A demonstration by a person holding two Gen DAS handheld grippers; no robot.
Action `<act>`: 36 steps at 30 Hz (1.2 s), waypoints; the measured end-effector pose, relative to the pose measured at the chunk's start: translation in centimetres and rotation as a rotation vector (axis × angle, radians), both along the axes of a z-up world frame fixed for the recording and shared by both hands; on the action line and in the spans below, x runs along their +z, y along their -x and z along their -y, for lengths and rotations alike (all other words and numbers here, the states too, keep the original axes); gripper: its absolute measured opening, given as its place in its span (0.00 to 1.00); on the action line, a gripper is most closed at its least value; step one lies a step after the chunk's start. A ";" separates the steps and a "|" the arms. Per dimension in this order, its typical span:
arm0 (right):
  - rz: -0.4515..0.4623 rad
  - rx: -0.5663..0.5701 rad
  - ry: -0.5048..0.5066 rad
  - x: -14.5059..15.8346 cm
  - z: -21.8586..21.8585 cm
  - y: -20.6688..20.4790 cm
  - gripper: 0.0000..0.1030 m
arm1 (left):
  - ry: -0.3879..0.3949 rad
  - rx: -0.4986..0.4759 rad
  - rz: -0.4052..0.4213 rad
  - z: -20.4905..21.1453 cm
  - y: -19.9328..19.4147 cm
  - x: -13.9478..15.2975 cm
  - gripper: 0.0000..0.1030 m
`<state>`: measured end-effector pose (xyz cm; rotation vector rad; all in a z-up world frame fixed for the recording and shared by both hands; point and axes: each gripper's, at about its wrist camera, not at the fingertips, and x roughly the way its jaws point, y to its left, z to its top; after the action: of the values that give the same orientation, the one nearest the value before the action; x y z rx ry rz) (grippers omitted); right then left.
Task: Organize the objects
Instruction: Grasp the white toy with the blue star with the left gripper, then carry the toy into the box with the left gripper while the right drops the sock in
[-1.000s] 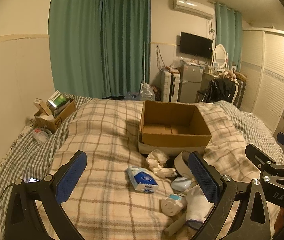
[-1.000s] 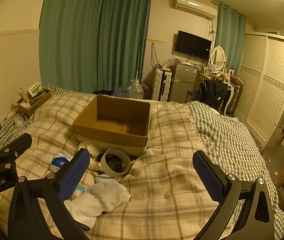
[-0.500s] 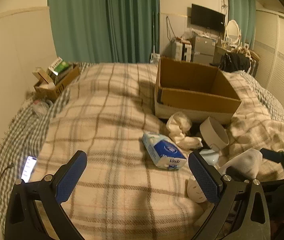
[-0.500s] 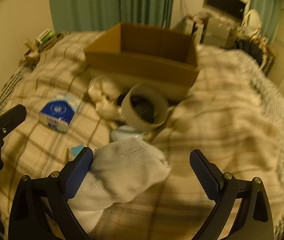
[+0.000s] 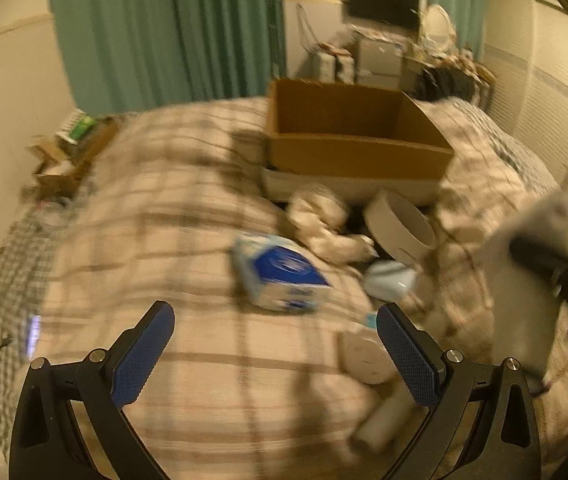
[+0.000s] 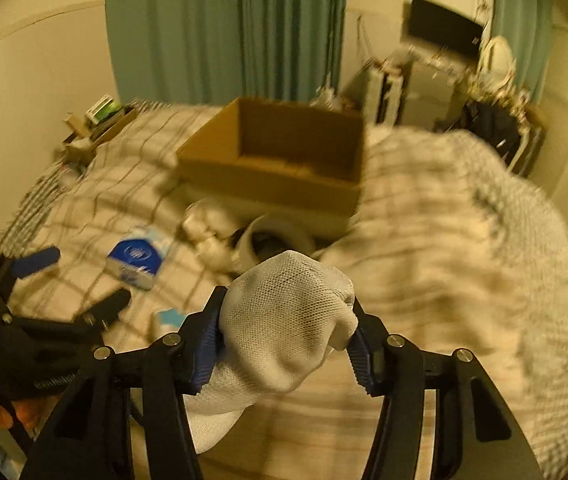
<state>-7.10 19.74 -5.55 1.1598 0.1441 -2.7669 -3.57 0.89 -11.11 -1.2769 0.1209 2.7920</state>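
My right gripper (image 6: 288, 332) is closing, and its blue pads press both sides of a white mesh cloth (image 6: 288, 312) raised off the plaid bed. That cloth (image 5: 524, 272) also shows at the right of the left wrist view. My left gripper (image 5: 276, 340) is open and empty, just short of a blue and white tissue pack (image 5: 280, 276). It also shows at the left of the right wrist view as the left gripper (image 6: 80, 280). An open cardboard box (image 5: 356, 152) sits farther back. A grey tape ring (image 5: 400, 232) and a crumpled white cloth (image 5: 324, 224) lie in front of it.
A pale blue item (image 5: 388, 284), a round white device (image 5: 364, 356) and a pale tube (image 5: 384, 420) lie near my left gripper's right finger. A lit phone (image 5: 34, 332) rests at the bed's left edge. A small box of clutter (image 5: 76, 144) stands by the wall.
My right jaws have gone from wide open to closed on the white mesh cloth and lifted it. My left gripper has sunk and tilted down towards the tissue pack.
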 end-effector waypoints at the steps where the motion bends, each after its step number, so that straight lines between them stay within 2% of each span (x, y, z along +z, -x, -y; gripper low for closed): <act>1: -0.012 -0.010 -0.004 0.3 -0.4 -0.2 0.53 | -0.003 -0.013 0.025 -0.5 0.2 -0.5 1.00; 9: 0.025 -0.027 0.056 -1.0 -2.9 0.5 0.53 | -0.053 -0.116 0.137 -3.5 1.5 -3.4 0.93; 13: 0.040 -0.024 0.076 -2.0 -2.9 0.8 0.53 | -0.040 -0.172 0.180 -4.8 2.1 -4.5 0.92; 15: 0.044 -0.027 0.080 -2.3 -2.9 0.9 0.53 | -0.043 -0.195 0.187 -5.3 2.1 -4.7 0.84; 17: 0.043 -0.029 0.081 -2.3 -3.0 0.9 0.53 | -0.083 -0.218 0.200 -5.5 2.1 -4.8 0.61; 21: 0.021 -0.031 0.059 -1.8 -2.7 0.3 0.53 | -0.140 -0.201 0.190 -4.7 1.6 -4.1 0.55; 24: -0.001 -0.030 0.041 -1.1 -2.5 -0.6 0.53 | -0.157 -0.181 0.155 -4.3 0.6 -3.1 0.55; 26: -0.028 -0.030 0.027 -0.3 -2.3 -1.4 0.53 | -0.147 -0.155 0.096 -3.8 -0.3 -2.0 0.55; 30: -0.075 -0.028 0.008 1.1 -2.1 -2.9 0.53 | -0.096 -0.105 -0.065 -3.3 -2.3 1.7 0.55; 36: -0.132 -0.027 -0.004 3.6 -2.3 -3.6 0.53 | -0.078 -0.088 -0.192 -2.8 -2.1 6.9 0.55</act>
<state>-3.53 22.06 -1.92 0.9874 0.1494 -2.8681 -1.51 3.70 -4.24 -0.9606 0.0751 2.8073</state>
